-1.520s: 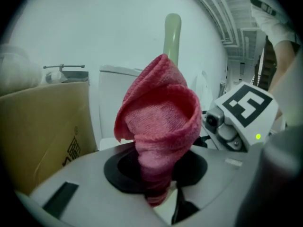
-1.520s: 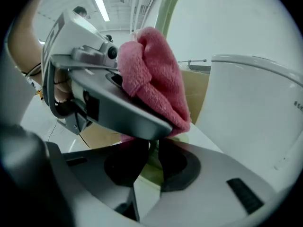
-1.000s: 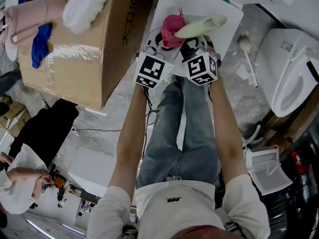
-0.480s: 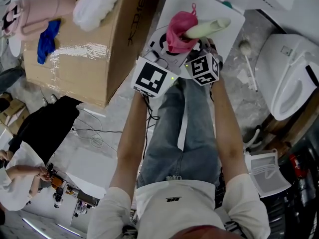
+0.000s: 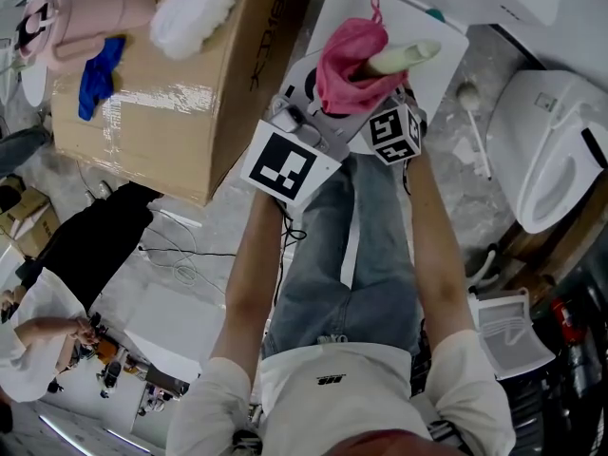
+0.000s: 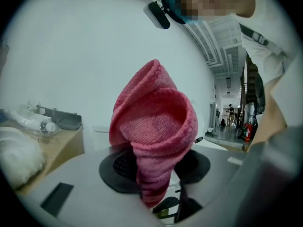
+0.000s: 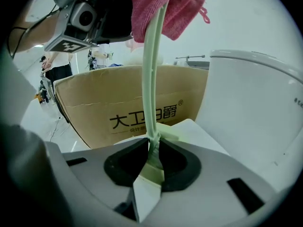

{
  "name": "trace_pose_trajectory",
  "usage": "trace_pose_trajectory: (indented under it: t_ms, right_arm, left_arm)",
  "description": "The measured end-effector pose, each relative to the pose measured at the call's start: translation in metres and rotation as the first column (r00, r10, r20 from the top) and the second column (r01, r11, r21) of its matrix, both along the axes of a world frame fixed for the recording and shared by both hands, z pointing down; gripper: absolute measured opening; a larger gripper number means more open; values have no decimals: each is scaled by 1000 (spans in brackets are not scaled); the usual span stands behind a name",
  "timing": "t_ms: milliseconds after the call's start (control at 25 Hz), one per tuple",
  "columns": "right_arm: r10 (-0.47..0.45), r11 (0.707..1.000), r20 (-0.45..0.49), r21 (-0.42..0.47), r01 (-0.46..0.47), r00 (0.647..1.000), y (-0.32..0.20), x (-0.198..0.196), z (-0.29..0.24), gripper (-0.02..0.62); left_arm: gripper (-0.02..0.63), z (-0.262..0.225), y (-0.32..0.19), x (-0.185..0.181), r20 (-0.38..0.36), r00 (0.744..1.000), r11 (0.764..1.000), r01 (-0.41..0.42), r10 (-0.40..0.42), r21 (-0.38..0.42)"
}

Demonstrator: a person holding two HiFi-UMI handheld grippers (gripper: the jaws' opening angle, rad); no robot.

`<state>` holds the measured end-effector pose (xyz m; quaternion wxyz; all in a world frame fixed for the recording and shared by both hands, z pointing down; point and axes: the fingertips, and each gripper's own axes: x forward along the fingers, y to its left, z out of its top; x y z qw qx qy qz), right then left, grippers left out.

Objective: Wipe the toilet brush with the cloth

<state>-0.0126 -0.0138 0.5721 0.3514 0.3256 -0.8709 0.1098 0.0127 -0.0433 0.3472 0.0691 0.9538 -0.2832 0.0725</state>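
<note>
1. the big brown cardboard box [image 5: 161,112] stands on the left. its taped corner edge runs close beside the left gripper [image 5: 323,98], so that side is tight.
2. on the right, the white ceramic toilet [image 5: 551,150] is well apart from the right gripper [image 5: 382,98]. grey floor lies between them, with a white long-handled brush [image 5: 472,112] on it.
3. a white flat panel [image 5: 432,17] lies on the floor beyond and below both grippers. the person's jeans are directly beneath them.
4. the pale green plastic toilet brush [image 7: 152,79] rises from the right gripper's jaws. these have just been opening a little, yet the pads are pressed on the flat lower end of the handle.
5. the left gripper's jaws are closed on the lower fold of the pink terry cloth [image 6: 154,131]. the cloth stands up out of them like a cone.
6. in the head view the cloth is wrapped around the brush just past both sets of jaws. the green far end [image 5: 404,57] pokes out of it to the right, over the panel.
7. in the right gripper view the cloth bunches around the top of the handle, with the left gripper's marker cube just beside it.
</note>
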Motion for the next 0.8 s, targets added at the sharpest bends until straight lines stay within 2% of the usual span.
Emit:
trace_pose_trajectory:
  t_ms: [200,360,520,680,800]
  right_arm:
    - [-2,1000,26,-24,2,1000,1,-2,-2,88]
    - [25,1000,116,-18,-23,993,4,-4,-15,104]
    - [58,998,150,4,-59,987,6,1,-35,106]
    - [91,995,175,28,-97,980,10,9,-63,104]
    - [128,989,226,46,-142,966,16,11,-95,103]
  left_arm:
    - [186,-13,7,-14,0,1000,1000,27,-27,-2]
    - [186,-23,12,-30,-24,996,997,80,-80,-23]
    - [186,-41,16,-42,-68,989,991,127,-129,-30]
    - [186,-58,21,-46,-71,988,990,139,-139,-11]
    - [185,-64,30,-52,-65,986,988,154,-155,-22]
